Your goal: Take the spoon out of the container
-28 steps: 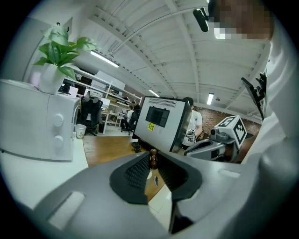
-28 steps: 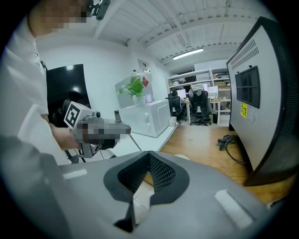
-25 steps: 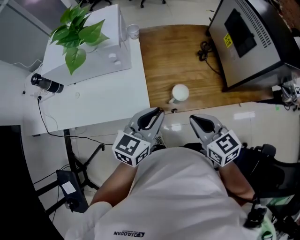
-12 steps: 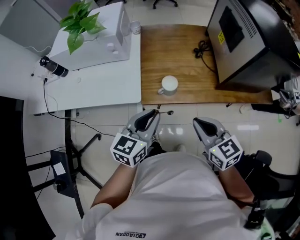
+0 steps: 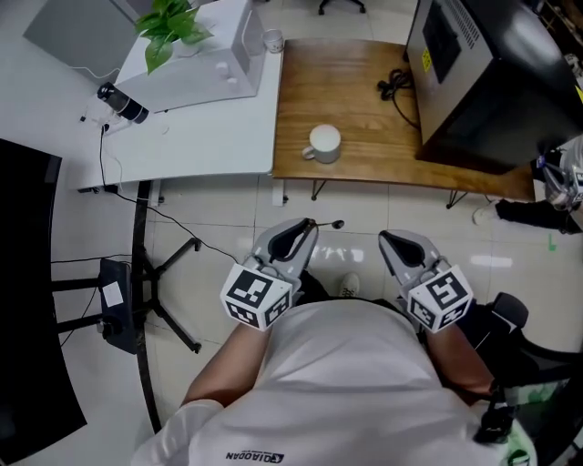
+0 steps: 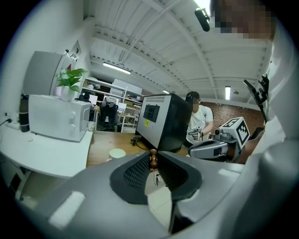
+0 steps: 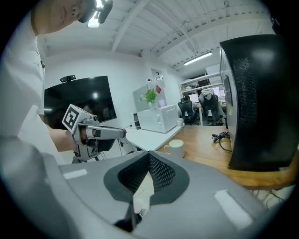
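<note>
Left claw [image 5: 305, 226]: part-closed, pinching spoon [image 5: 328, 224] handle.
Right claw [image 5: 388, 238]: jaws together, empty.
Cup [image 5: 323, 143]: well apart, probably empty.
Do: hold pinch firm, spoon level.

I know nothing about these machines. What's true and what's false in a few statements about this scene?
1. The left tongs grip a spoon. True.
2. The white mug stands on the white table. False: it stands on the wooden table.
3. The right tongs hold the mug. False: they are closed on nothing, and the mug stands alone on the table.
4. A green plant sits on top of the white microwave. True.
</note>
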The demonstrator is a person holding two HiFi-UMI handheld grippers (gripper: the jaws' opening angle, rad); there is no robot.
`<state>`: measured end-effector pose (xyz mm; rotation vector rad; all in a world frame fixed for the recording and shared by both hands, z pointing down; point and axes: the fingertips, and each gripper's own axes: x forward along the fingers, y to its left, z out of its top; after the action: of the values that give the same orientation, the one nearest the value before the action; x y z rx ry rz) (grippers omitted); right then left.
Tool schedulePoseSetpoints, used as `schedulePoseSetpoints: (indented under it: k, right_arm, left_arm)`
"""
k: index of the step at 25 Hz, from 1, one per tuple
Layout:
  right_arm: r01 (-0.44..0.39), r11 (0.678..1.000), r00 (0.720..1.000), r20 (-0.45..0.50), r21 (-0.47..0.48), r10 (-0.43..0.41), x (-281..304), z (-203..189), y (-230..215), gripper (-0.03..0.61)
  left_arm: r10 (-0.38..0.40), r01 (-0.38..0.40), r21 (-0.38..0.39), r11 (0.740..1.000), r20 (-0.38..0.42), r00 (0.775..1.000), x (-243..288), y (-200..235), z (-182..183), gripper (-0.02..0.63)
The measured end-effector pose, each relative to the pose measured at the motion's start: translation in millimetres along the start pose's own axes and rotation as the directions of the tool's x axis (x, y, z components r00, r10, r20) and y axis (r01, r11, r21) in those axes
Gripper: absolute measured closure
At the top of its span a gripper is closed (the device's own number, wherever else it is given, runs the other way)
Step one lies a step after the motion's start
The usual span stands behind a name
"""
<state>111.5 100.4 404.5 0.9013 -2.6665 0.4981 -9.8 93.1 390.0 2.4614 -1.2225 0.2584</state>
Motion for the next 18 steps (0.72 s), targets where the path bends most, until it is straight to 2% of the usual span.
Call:
schedulePoseSetpoints:
  k: [5, 13, 18]
  right_arm:
    - [0.003, 1.0, 1.0, 0.007, -0.014, -0.003, -3.3, 0.1, 12.8, 0.572]
    - [0.051, 0.999, 0.999, 0.017, -0.005, -0.05, 14.1, 16.1, 38.4, 0.572]
    - [0.073, 0.997, 0.997, 0.007, 0.005, -0.073, 29.1, 13.5, 58.8, 0.572]
  left_arm:
    - [0.013, -0.013, -0.007, 1.0, -0.015, 1.0, -15.8, 2.7, -9.9, 0.558]
    - [-0.055, 0.057, 0.039, 0.998, -0.04, 0.998, -34.3, 15.9, -4.7, 0.558]
    - [-0.083, 0.084, 0.035, 0.996, -0.037, 0.996, -48.6, 29.7, -4.8, 0.558]
